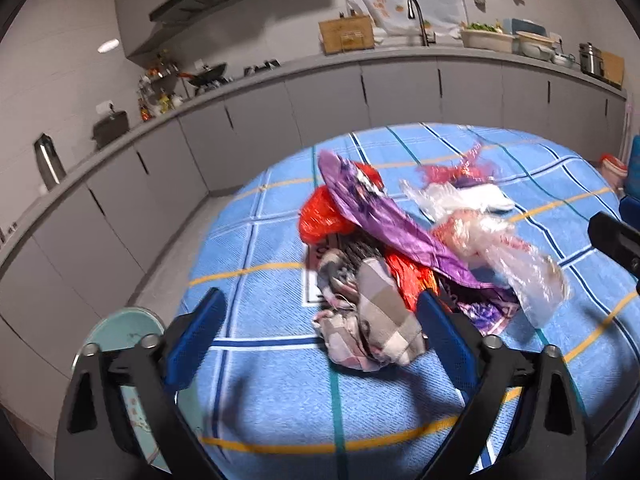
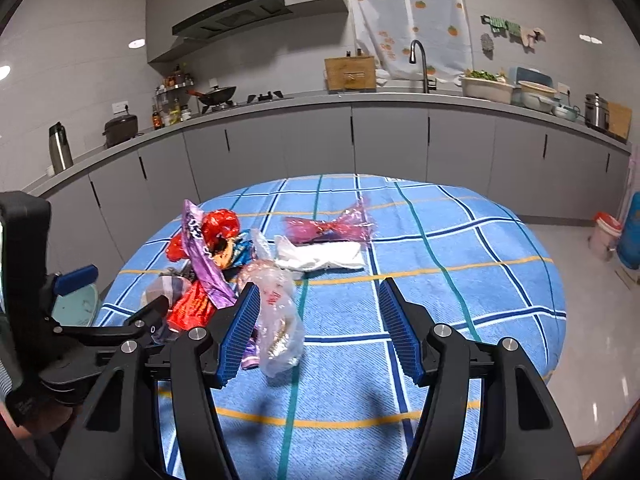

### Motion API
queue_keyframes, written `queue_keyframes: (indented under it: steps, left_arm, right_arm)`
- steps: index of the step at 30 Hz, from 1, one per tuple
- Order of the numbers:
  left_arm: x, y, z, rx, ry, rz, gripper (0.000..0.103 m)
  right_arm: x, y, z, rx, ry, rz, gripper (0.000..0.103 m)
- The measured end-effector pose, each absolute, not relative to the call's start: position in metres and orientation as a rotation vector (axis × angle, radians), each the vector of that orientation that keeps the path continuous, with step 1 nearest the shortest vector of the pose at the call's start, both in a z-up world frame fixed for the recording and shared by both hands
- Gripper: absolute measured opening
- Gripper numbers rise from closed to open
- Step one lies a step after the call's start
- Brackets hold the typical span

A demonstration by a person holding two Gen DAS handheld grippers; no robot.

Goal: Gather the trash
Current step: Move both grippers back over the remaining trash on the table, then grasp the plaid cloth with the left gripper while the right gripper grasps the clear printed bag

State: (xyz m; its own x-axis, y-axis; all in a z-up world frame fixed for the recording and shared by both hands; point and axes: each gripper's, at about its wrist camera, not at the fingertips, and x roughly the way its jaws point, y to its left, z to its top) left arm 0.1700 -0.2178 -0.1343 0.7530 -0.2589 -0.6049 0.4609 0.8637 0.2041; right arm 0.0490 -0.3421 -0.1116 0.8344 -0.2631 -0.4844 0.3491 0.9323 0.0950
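A heap of trash lies on the blue checked tablecloth (image 1: 280,392): a purple wrapper (image 1: 384,216), red wrappers (image 1: 320,216), a checked grey-pink wrapper (image 1: 380,320) and clear plastic bags (image 1: 520,264). My left gripper (image 1: 320,328) is open, its fingers just short of the checked wrapper. In the right wrist view my right gripper (image 2: 316,320) is open and empty above the cloth, its left pad beside a clear plastic bag (image 2: 280,320). A pink wrapper (image 2: 332,226) and a white tissue (image 2: 324,258) lie farther back. The purple wrapper (image 2: 204,256) shows there too.
A pale green round stool or lid (image 1: 120,344) sits below the table's left edge. A grey kitchen counter (image 2: 360,100) with sink, wok and pots runs behind. A small bin (image 2: 604,236) stands on the floor at the right.
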Motion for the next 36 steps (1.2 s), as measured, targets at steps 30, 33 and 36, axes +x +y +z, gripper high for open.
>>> queue_keyframes:
  steps: [30,33,36]
  left_arm:
    - [0.151,-0.159,-0.097,0.287,0.532,-0.403,0.008]
    - [0.153,-0.16,-0.099,0.291,0.535,-0.398,0.008]
    - [0.155,-0.16,-0.103,0.293,0.54,-0.392,0.008]
  right_arm:
    - [0.098,-0.332,-0.133,0.148,0.603,-0.3,0.056]
    - [0.105,-0.33,-0.139,0.139,0.639,-0.291,0.046]
    - [0.107,-0.33,-0.144,0.159,0.678,-0.264,0.024]
